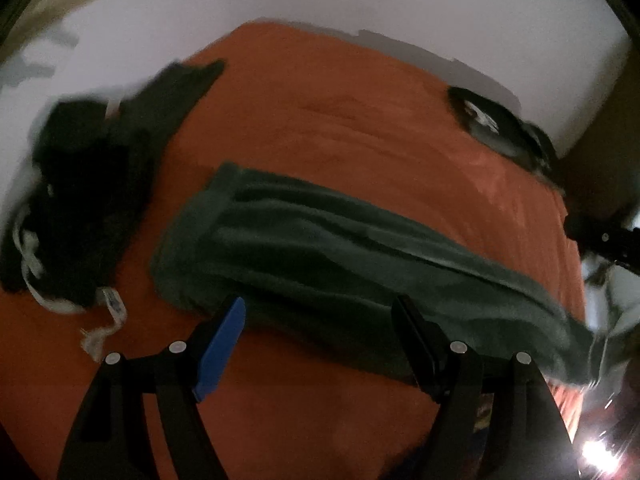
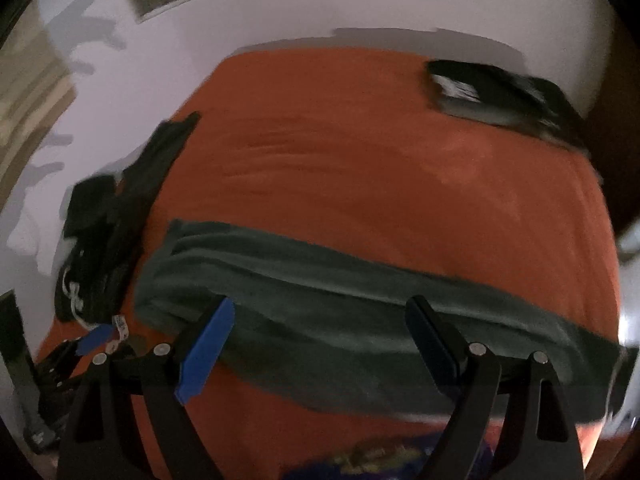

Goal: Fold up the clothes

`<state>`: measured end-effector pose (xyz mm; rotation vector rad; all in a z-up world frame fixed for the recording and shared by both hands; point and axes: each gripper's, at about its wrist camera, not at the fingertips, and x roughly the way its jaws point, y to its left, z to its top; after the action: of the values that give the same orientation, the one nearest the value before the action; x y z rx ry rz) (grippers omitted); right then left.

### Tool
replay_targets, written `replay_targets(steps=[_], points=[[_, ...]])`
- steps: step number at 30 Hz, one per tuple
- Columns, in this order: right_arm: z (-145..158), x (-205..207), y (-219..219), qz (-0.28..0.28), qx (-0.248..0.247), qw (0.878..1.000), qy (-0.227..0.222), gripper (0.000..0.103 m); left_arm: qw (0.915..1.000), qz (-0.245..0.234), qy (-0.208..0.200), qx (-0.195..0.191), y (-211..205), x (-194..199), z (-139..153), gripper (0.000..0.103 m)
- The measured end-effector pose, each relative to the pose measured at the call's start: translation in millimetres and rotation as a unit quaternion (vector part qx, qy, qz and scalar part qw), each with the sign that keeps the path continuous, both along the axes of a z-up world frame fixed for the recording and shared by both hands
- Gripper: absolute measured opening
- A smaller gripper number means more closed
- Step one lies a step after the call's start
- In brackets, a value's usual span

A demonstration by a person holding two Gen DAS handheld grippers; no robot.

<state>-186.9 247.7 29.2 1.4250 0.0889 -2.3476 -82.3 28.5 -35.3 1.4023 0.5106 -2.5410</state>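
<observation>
Orange bedspread (image 1: 340, 128) carries laundry partly sorted, both tongs spread wide and empty.

Left of the long green garment (image 1: 320, 248) a dark heap (image 1: 80, 200) lies unfolded, its white tag (image 1: 114, 304) unreadable; left gripper (image 1: 320, 344) and right gripper (image 2: 320, 344) hover above the green garment's near edge; right, a seemingly folded dark item (image 2: 500, 96) rests.

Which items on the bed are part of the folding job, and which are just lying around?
In play:
- grey-green garment, laid out long across the orange bedspread
- black clothes pile at the left edge, with white drawstrings
- left gripper and right gripper, both open and empty

Lying about:
- dark flat item with white print at the far right corner; too blurred to identify
</observation>
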Motion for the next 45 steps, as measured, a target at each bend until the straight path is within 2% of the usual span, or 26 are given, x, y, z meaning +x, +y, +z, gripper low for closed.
replay_targets(steps=[2, 6, 8, 10, 12, 14, 15, 18, 20, 22, 24, 28, 29, 31, 32, 33, 35, 37, 39, 41, 43, 44, 45], points=[[-17, -15, -29, 0.043, 0.001, 0.999, -0.019, 0.087, 0.9997, 0.022, -0.008, -0.004, -17, 1, -17, 0.077], [-49, -46, -80, 0.107, -0.005, 0.993, -0.05, 0.087, 0.9961, 0.07, -0.051, -0.015, -56, 3, -55, 0.077], [-66, -60, -102, 0.128, -0.004, 0.99, -0.064, 0.087, 0.9926, 0.105, -0.061, -0.004, -79, 7, -69, 0.077], [-84, -70, -126, 0.155, 0.012, 0.985, -0.069, 0.087, 0.985, 0.16, -0.062, 0.022, -105, 16, -85, 0.077], [-105, -73, -152, 0.199, 0.06, 0.977, -0.054, 0.087, 0.9748, 0.207, -0.06, 0.058, -128, 24, -100, 0.077], [-124, -76, -176, 0.237, 0.101, 0.966, -0.042, 0.087, 0.9627, 0.239, -0.048, 0.117, -142, 31, -114, 0.077], [-132, -78, -185, 0.249, 0.112, 0.961, -0.038, 0.087, 0.954, 0.254, -0.035, 0.154, -148, 35, -122, 0.077], [-154, -88, -210, 0.266, 0.13, 0.954, -0.035, 0.087, 0.9487, 0.259, -0.03, 0.178, -149, 32, -137, 0.077], [-160, -95, -223, 0.271, 0.12, 0.954, -0.035, 0.087, 0.9465, 0.26, -0.028, 0.189, -149, 29, -146, 0.077], [-163, -98, -237, 0.286, 0.103, 0.952, -0.034, 0.087, 0.9497, 0.258, -0.033, 0.174, -144, 23, -150, 0.077], [-166, -99, -256, 0.315, 0.08, 0.945, -0.041, 0.087, 0.949, 0.259, -0.026, 0.177, -144, 21, -154, 0.077], [-184, -101, -281, 0.339, 0.081, 0.935, -0.061, 0.087, 0.9435, 0.264, -0.013, 0.2, -149, 19, -167, 0.077], [-189, -102, -285, 0.342, 0.082, 0.933, -0.07, 0.084, 0.9417, 0.265, -0.01, 0.207, -151, 19, -171, 0.077], [-198, -103, -292, 0.35, 0.086, 0.929, -0.08, 0.047, 0.938, 0.268, 0.001, 0.22, -158, 19, -177, 0.077], [-199, -101, -293, 0.355, 0.089, 0.927, -0.079, 0.017, 0.9365, 0.269, 0.008, 0.224, -161, 19, -179, 0.076], [-196, -100, -293, 0.356, 0.089, 0.928, -0.065, 0.011, 0.9348, 0.272, 0.018, 0.228, -164, 20, -180, 0.076], [-185, -100, -289, 0.347, 0.08, 0.934, -0.031, 0.008, 0.9289, 0.283, 0.046, 0.235, -170, 23, -180, 0.075], [-175, -107, -284, 0.323, 0.058, 0.944, -0.021, 0.007, 0.9191, 0.292, 0.078, 0.252, -179, 26, -180, 0.066], [-165, -115, -279, 0.298, 0.036, 0.954, -0.01, 0.007, 0.9145, 0.281, 0.091, 0.277, -185, 20, -183, 0.047], [-171, -112, -287, 0.306, 0.056, 0.95, -0.013, 0.007, 0.9172, 0.274, 0.091, 0.275, -186, 15, -183, 0.039], [-180, -112, -292, 0.318, 0.081, 0.944, -0.022, 0.008, 0.9254, 0.267, 0.092, 0.252, -186, 11, -181, 0.034], [-183, -112, -293, 0.316, 0.085, 0.944, -0.028, 0.013, 0.9272, 0.265, 0.093, 0.248, -190, 10, -181, 0.031], [-185, -112, -294, 0.314, 0.088, 0.945, -0.034, 0.023, 0.927, 0.264, 0.095, 0.249, -193, 9, -180, 0.03]])
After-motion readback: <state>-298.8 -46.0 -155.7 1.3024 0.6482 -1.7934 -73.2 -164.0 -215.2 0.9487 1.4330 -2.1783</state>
